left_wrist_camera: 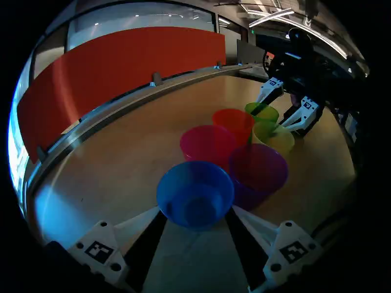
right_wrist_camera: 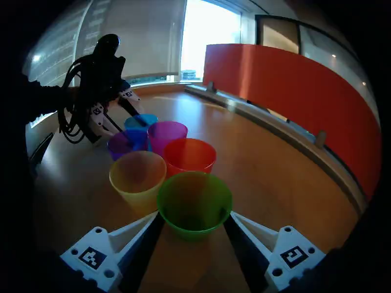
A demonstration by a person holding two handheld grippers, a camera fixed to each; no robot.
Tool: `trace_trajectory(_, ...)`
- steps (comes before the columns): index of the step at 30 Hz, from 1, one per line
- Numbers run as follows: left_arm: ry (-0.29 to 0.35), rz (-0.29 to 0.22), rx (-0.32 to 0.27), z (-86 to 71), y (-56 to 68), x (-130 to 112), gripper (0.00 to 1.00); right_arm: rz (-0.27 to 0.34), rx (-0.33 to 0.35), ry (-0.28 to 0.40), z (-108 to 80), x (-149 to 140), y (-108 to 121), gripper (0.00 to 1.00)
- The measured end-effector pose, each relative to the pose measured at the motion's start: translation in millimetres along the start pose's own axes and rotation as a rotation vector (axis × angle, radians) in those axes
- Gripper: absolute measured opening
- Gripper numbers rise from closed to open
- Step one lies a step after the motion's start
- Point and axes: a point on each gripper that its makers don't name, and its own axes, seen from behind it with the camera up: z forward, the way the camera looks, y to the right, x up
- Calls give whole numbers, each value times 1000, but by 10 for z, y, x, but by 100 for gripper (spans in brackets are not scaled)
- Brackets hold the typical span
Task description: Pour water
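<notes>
Six coloured plastic cups stand clustered on a wooden table. In the left gripper view the blue cup (left_wrist_camera: 195, 195) sits between my left gripper's (left_wrist_camera: 195, 211) fingers, which touch its sides; the gripper is shut on it. Behind it are the purple cup (left_wrist_camera: 258, 171), pink cup (left_wrist_camera: 207, 144), red cup (left_wrist_camera: 233, 124) and yellow cup (left_wrist_camera: 273, 137). The green cup (left_wrist_camera: 261, 112) is farthest, held by the right gripper (left_wrist_camera: 268, 120). In the right gripper view the green cup (right_wrist_camera: 194, 202) is between my right gripper's (right_wrist_camera: 194, 216) fingers. The blue cup (right_wrist_camera: 141, 122) is far, at the left gripper (right_wrist_camera: 128, 128).
A red partition (left_wrist_camera: 122, 68) runs along the table's raised far edge (left_wrist_camera: 146, 95). Bare tabletop (right_wrist_camera: 273, 171) lies between the cups and that edge. A person's dark sleeve and cables (right_wrist_camera: 73, 97) are behind the left gripper. A bright window (right_wrist_camera: 210, 39) is in the background.
</notes>
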Motion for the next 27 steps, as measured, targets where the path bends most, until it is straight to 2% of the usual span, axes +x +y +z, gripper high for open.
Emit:
trace_trajectory(17,10,2,29,-74,-25,-13,80,20,-8,35,-77,71,13,86)
trace_trajectory(27,48,-16,47,-170,-8,35,79,19,-18,61,-160,142,-15,86)
